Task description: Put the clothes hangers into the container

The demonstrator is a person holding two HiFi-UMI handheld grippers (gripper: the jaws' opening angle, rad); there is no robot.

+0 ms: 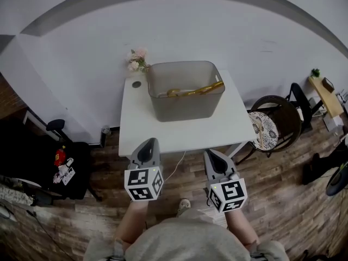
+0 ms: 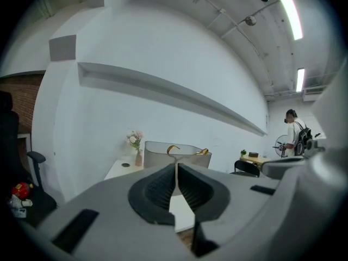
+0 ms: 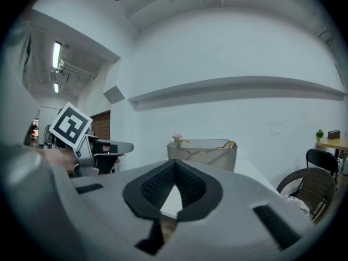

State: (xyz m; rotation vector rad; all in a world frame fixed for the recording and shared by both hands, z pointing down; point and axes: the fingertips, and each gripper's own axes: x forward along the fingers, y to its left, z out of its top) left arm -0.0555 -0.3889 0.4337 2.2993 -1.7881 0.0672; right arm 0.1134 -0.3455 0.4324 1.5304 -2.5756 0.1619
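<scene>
White table (image 1: 136, 125) stands just ahead of both grippers, and the grey container (image 1: 185, 110) sits on it farther ahead, between their lines of aim, with the gold hangers (image 1: 196, 90) lying inside it. Left gripper (image 1: 147, 142) and right gripper (image 1: 211, 153) hang side by side short of the table's near edge, each with jaws pressed together on nothing.
</scene>
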